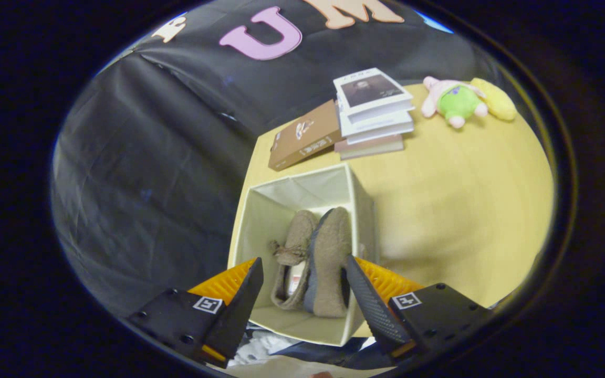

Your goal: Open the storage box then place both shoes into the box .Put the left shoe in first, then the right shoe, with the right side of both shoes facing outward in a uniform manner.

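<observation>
An open cream fabric storage box [260, 210] stands on the yellow table [460, 199], right below and ahead of my fingers. Two tan felt shoes lie inside it side by side. One shoe [292, 252] with a bow lace shows its opening. The other shoe [330, 262] stands on its side with its sole edge turned up. My gripper [302, 273] hovers above the box, open, with both shoes seen between the fingertips and nothing pressed by them.
Beyond the box lie a brown book [305, 137] and a stack of books [373, 113]. A pink and green plush toy [457, 102] with a yellow part rests at the far end of the table. Black cloth wall stands beside the box.
</observation>
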{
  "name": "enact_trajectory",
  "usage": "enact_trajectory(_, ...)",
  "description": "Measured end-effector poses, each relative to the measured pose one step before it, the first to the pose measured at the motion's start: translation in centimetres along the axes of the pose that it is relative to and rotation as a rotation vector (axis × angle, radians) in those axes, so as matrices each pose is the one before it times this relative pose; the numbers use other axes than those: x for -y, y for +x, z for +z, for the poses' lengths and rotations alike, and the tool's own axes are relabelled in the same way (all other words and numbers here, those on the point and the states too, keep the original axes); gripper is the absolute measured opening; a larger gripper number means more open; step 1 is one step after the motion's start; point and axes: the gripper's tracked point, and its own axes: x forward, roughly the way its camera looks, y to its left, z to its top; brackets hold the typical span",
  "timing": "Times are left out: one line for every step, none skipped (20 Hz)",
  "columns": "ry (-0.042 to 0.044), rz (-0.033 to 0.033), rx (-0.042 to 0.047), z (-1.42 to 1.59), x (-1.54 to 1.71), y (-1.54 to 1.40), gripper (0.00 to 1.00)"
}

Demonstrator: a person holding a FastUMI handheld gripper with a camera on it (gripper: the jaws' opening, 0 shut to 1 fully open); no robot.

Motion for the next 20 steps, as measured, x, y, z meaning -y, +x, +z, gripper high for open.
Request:
enact_trajectory(-0.02326,-0.02567,0.0609,0.987,1.138,-0.744,1.0)
enact_trajectory(-0.01615,-0.02848,0.05833,1.013,1.347,-0.725,1.0)
enact_trajectory(-0.0112,-0.02993,0.05249,0.577,1.537,-1.723,1.0)
enact_trajectory(-0.0071,-0.04926,0.05028,0.754,1.728,-1.044,1.0)
enact_trajectory(-0.0126,-0.06046,0.05292,0.789,1.945,-1.072,1.0)
enact_trajectory(-0.01944,-0.05829,0.05699,1.036,2.025,-0.988,1.0)
enact_trajectory(-0.01647,-0.05421,0.0541,1.194,1.789,-0.289,1.0)
enact_trajectory(-0.00977,-0.03741,0.05636,1.152,1.617,-0.663,1.0)
enact_trajectory(-0.00282,-0.03028,0.05465,1.086,1.145,-0.898,1.0)
enact_trajectory(0.00793,-0.02778,0.05801,1.303,1.346,-0.755,1.0)
enact_trajectory(0.00018,-0.01332,0.03736,0.795,0.679,-0.333,1.0)
enact_trajectory(-0.00653,-0.01487,0.03941,0.85,0.773,-0.425,1.0)
enact_trajectory(-0.01752,-0.01527,0.03728,0.638,0.738,-0.204,1.0)
enact_trajectory(-0.02257,-0.00889,0.03466,0.898,0.643,-0.424,1.0)
enact_trajectory(-0.0223,-0.00248,0.03288,0.94,0.29,-0.419,1.0)
enact_trajectory(-0.012,0.00448,0.03206,1.125,0.274,-0.521,1.0)
enact_trajectory(-0.0079,0.01704,0.03537,1.177,-0.141,-0.487,1.0)
enact_trajectory(-0.00868,0.00593,0.02549,0.798,0.08,-0.068,1.0)
enact_trajectory(-0.00762,0.00161,0.0183,0.401,0.44,-0.029,1.0)
enact_trajectory(-0.00792,0.00292,0.0111,0.415,0.287,-0.082,1.0)
